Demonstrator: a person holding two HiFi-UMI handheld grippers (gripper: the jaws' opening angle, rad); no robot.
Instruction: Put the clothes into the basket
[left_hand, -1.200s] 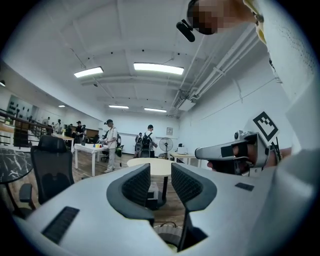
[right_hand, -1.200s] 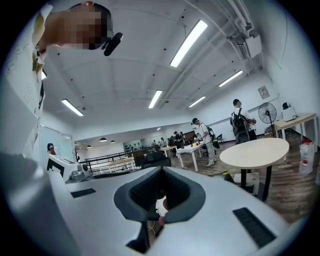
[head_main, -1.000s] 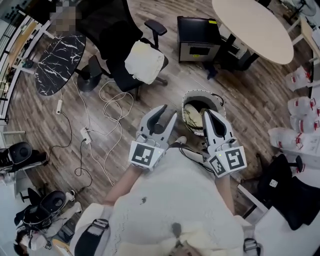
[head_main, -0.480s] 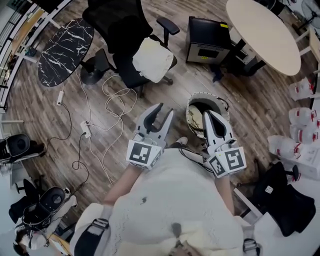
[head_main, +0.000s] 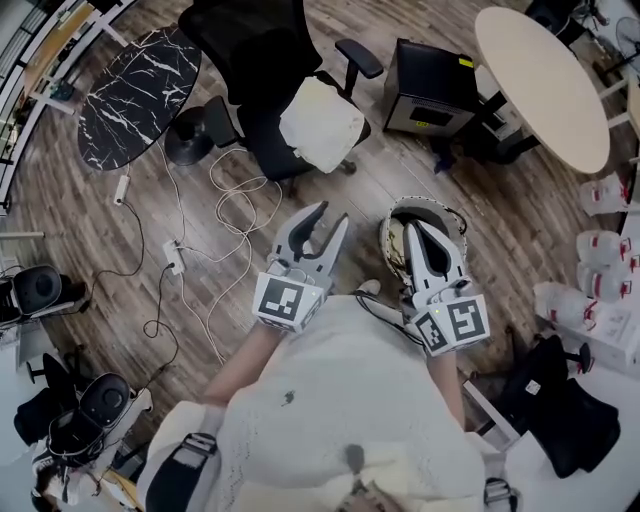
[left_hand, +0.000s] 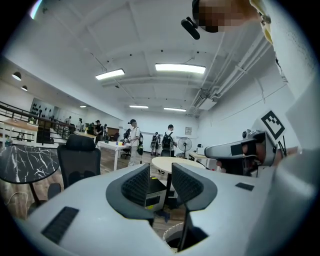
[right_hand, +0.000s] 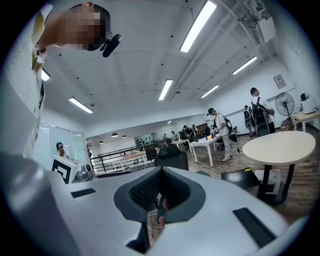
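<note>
A white garment lies on the seat of a black office chair in the head view. A round basket with a pale rim stands on the wood floor, with some light cloth inside. My left gripper is held level above the floor between chair and basket, jaws apart, nothing between them. My right gripper hovers over the basket with its jaws together. In the left gripper view the left gripper shows a clear gap, with the basket rim below. In the right gripper view the right gripper has its pads meeting.
White cables and a power strip lie on the floor left of my grippers. A black marble table, a black box, a beige round table, white bags and dark bags ring the area. People stand far back.
The chair, tables and basket have slid right and slightly down in the head view as I move across the floor. Both grippers keep their pose before me, jaws unchanged.
</note>
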